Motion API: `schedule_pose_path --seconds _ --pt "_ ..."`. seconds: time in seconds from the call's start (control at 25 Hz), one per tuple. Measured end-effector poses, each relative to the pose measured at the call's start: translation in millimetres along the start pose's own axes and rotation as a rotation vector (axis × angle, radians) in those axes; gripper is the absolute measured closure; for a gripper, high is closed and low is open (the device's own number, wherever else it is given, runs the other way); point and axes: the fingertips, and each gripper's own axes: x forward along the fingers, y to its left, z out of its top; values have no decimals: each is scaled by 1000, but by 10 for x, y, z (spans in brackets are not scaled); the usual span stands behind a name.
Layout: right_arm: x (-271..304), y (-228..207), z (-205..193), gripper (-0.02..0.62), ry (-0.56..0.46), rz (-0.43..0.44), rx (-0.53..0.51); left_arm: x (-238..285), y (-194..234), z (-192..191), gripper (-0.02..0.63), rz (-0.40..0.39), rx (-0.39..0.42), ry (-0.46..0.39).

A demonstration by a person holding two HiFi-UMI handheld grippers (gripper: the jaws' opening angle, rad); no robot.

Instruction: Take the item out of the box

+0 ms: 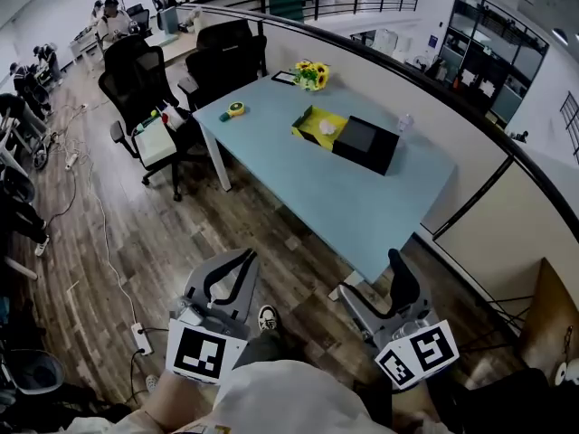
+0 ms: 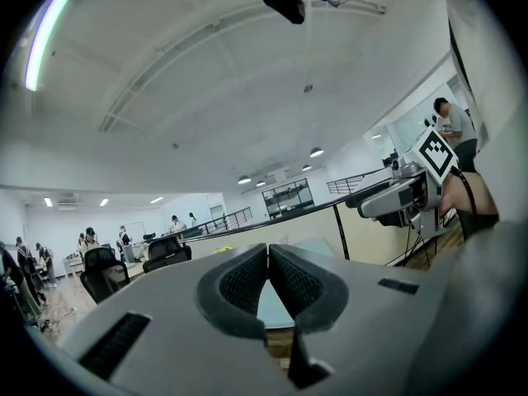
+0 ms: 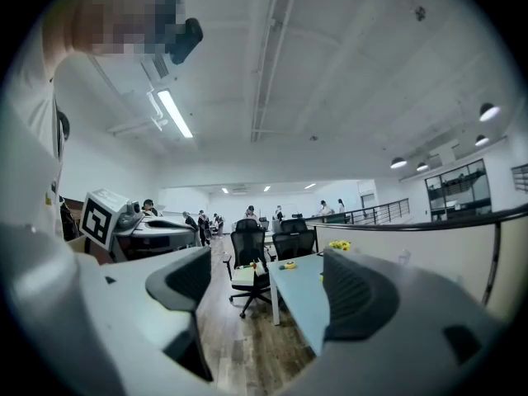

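On the light blue table (image 1: 362,206), well ahead of both grippers, lies an open yellow box (image 1: 308,121) with a white item (image 1: 327,127) inside and its black lid (image 1: 366,143) folded out to the right. My left gripper (image 1: 245,257) is held low at the bottom left over the wooden floor; in the left gripper view its jaws (image 2: 268,258) meet with nothing between them. My right gripper (image 1: 375,287) hangs near the table's front corner. It stands open (image 3: 268,283) and empty. Both are far from the box.
A bunch of sunflowers (image 1: 312,75), a yellow-green tape measure (image 1: 234,110) and a clear glass (image 1: 404,123) also sit on the table. Black office chairs (image 1: 136,80) stand at its left end. A power strip (image 1: 140,337) lies on the floor; a partition wall (image 1: 479,165) runs behind.
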Motion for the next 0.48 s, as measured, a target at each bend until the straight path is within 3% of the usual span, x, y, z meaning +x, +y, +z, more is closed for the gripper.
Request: schedule_pose_path --seconds 0.48 --pt "1743 -355 137 176 57 -50 24 999 1478 -196 594 -35 5 -10"
